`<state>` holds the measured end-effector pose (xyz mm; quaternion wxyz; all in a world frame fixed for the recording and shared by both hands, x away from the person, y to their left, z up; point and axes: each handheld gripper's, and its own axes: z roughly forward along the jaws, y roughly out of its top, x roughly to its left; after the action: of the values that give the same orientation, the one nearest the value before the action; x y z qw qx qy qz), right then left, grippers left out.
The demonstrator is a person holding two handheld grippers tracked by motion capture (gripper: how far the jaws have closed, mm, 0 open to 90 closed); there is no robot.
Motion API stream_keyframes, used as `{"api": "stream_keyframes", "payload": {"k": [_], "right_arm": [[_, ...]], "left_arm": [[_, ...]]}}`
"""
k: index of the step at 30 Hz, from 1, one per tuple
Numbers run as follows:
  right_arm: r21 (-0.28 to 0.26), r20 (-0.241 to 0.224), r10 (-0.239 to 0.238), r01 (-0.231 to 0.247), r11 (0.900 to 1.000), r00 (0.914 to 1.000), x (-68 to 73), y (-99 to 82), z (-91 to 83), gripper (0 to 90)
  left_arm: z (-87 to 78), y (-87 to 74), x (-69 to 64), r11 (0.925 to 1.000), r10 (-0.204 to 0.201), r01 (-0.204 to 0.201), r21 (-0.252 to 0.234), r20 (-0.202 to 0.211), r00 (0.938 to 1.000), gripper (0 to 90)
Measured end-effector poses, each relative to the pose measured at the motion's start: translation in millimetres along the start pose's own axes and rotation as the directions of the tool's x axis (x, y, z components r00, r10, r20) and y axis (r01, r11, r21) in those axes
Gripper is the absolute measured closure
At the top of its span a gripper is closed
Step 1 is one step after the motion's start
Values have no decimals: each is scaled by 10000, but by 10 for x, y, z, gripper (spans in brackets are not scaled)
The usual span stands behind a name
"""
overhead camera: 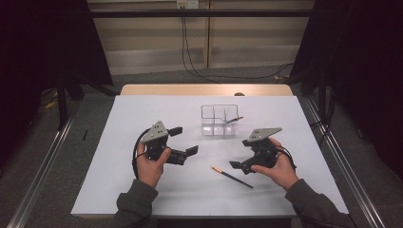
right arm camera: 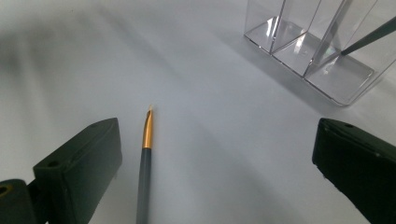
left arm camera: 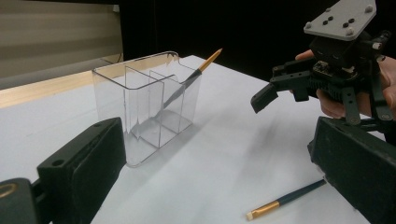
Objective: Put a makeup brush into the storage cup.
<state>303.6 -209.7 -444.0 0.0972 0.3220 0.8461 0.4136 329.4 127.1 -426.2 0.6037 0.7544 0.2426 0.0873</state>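
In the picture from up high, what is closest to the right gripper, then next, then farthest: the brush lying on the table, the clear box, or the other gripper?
From the right gripper:
1. Brush on the table, just beside its jaws.
2. Clear box, farther up the table.
3. Left gripper, across to the left; close to call with the box.

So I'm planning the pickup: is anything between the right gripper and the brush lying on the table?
Nothing visible. The right gripper is open, and the brush lies on bare table just ahead of its jaws. The clear organizer stands farther off.

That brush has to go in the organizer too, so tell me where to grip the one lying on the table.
Grip the brush on its dark handle just behind the gold ferrule, coming straight down from above. It lies flat, so the open right gripper should close across its thin width.
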Motion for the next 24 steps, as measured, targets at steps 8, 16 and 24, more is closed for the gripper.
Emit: {"api": "stream_keyframes", "payload": {"k": [8, 16, 24], "right_arm": [[139, 33, -84, 84, 9999, 10000, 17, -10, 34, 8], [155, 118, -84, 82, 9998, 9999, 30, 15, 53, 8], [305, 26, -207, 206, 9993, 9998, 39, 57, 58, 8]], "left_arm": [[1, -8, 6, 9999, -97, 97, 26, -10, 10000, 30], [7, -19, 16, 9999, -133, 133, 1, 106, 9999, 30], [2, -20, 19, 9999, -170, 170, -32, -11, 9999, 32]]}}
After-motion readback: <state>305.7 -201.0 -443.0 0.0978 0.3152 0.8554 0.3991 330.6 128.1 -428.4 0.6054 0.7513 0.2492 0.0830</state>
